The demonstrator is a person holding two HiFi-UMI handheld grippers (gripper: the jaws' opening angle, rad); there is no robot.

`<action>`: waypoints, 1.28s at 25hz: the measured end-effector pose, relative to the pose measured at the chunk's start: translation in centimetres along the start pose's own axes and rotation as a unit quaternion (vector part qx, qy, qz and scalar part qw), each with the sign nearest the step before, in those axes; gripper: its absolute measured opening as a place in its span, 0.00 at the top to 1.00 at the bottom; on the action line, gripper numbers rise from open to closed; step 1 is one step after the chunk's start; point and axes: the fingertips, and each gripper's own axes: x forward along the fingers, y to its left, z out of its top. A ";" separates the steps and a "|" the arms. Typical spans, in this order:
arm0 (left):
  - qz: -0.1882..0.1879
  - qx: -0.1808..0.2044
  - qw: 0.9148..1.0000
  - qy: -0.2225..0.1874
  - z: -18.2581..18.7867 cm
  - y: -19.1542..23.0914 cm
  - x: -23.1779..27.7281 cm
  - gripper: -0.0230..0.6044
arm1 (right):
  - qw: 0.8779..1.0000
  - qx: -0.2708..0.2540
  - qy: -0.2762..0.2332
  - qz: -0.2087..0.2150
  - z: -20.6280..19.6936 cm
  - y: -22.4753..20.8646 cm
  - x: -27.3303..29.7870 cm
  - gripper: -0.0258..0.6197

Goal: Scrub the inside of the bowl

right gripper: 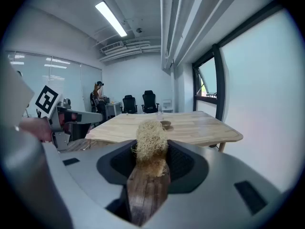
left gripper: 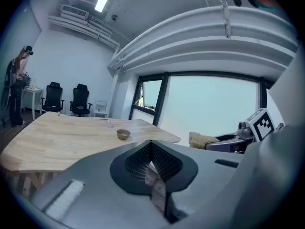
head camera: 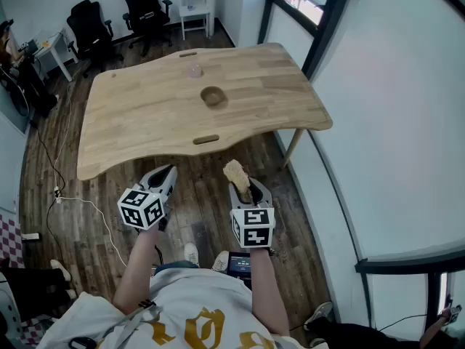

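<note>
risk no. 1 is the bowl (head camera: 212, 96) skating: it sits alone near the middle of the table (head camera: 131, 122), small, prob light, w/ nothing bracing it. left gripper (head camera: 167, 173) has its jaws pressed together on nothing, so unless it opens and pins the rim, a sideways rub could shove the bowl across the smooth wood, maybe into the small clear thing (head camera: 195, 70) just behind it. risk no. 2 is the scrubber (head camera: 236, 173): right gripper (head camera: 245, 189) is clamped on its lower part only, fibrous tuft sticking out past the tips, so hard pressure could bend it or twist it out of the pinch. both grippers hang short of the table's near edge, well apart from the bowl, so scrubbing hasn't begun imo. catching the rim on the way in could also tip it.
</note>
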 end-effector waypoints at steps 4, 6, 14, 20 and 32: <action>0.004 -0.004 1.000 0.001 -0.3 -1.3 -0.2 0.96 | 1.000 0.001 0.002 0.011 -0.3 -0.7 -0.8 0.69; -0.004 -0.006 1.000 0.002 -0.3 -2.0 -0.1 0.96 | 1.000 0.002 0.004 0.016 -0.4 -1.1 -0.9 0.69; 0.006 -0.002 1.000 0.012 -0.2 -2.2 1.2 0.96 | 0.999 0.010 0.003 0.040 -0.1 -2.1 -0.1 0.69; -0.014 -0.018 1.000 -0.011 1.1 -1.8 3.2 0.96 | 0.996 0.055 -0.004 0.073 1.3 -2.9 1.1 0.69; -0.027 -0.032 0.999 -0.032 4.0 4.8 15.6 0.96 | 0.993 0.055 0.030 0.096 3.6 -7.9 13.6 0.69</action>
